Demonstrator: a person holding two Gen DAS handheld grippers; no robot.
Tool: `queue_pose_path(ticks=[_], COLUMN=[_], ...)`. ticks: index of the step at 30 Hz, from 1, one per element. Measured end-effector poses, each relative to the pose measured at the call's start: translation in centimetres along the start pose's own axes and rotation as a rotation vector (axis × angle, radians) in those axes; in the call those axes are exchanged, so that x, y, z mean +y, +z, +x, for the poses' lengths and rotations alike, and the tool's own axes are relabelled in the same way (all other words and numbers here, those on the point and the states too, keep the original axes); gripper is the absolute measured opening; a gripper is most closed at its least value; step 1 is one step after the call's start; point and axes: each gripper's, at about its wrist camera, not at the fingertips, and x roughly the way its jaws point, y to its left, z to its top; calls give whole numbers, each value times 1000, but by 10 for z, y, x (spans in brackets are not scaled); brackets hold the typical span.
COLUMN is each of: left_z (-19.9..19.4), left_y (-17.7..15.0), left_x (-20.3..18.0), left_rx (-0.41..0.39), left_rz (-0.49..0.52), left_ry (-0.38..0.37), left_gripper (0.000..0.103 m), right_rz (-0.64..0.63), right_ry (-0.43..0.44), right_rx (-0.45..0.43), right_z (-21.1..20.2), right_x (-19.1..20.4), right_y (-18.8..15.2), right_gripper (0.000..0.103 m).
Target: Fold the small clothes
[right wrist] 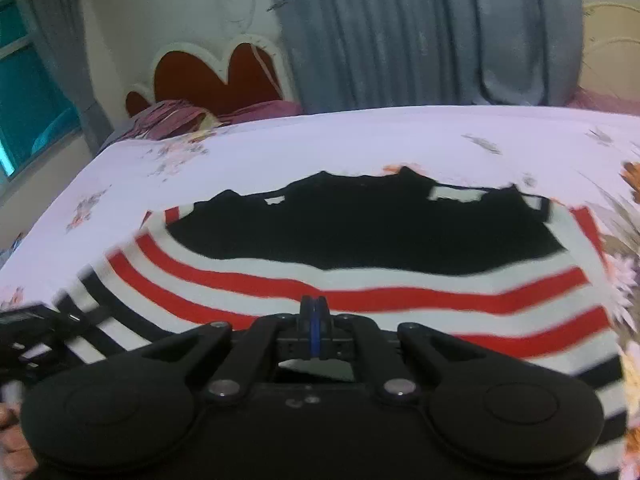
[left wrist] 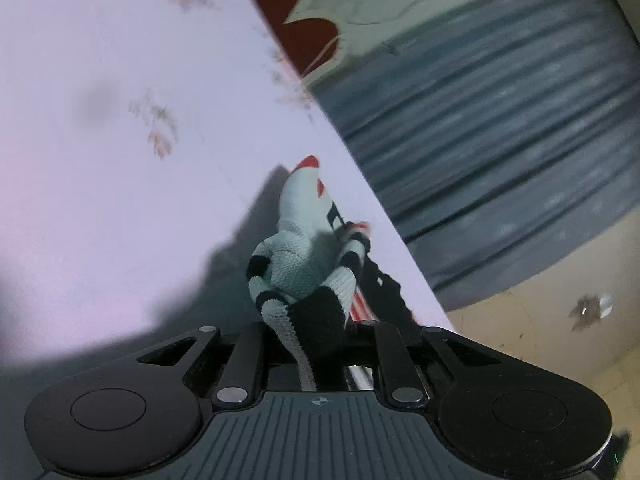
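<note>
While both wrist feeds are tilted and a bit blurred, I see the left gripper [left wrist: 316, 320] clamped on a bunched fold of the sweater [left wrist: 304, 248], lifted off the bed sheet [left wrist: 100, 200] near its edge. My right gripper [right wrist: 314, 320] has its fingers pressed together; I can't tell if cloth is pinched between them. From the right view the striped sweater [right wrist: 360, 272] lies spread on the flowered sheet [right wrist: 280, 144], just ahead of the fingertips. Grey curtain [right wrist: 420, 32] behind.
</note>
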Motion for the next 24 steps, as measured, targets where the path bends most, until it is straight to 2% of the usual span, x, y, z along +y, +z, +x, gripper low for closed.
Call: queue_pose_path(ticks=[2,4,6,9,15,17,19,21,22,24], left_z=[12,17,20,23,13,7,7,8,8,10], left_y=[-4,-7,-7,-4,6,8,10,8,6,-2], left_x=[12,20,15,9,-12,-28,-55,-84,-101,-136], left_rx=[56,59,64,66,39,30,29,37,36,45], left_rz=[-13,-50,-21,-45,-1,46,137,193,228,313], left_ry=[56,32,40,39,21,30,60,52,42,24], left_gripper=[14,14,14,14,14,14,14,14,14,14], right_rz=[-24,-10,6,12,20,25,32,41,67,168], right_ry=[-42,-32,-27,-26,-25,-16,2,29,25,37], right_rx=[103,75,77,71,75,79,86,93,67,-26], right_z=[23,24,22,21,24,24,25,21,14,-12], right_x=[0,-4,-6,-7,-8,-10,-14,-21,-27,-52], right_y=[-9,-15,-15,-17,-15,-15,-13,-8,-6,-1], right_gripper=[0,0,0,0,0,0,0,0,4,5])
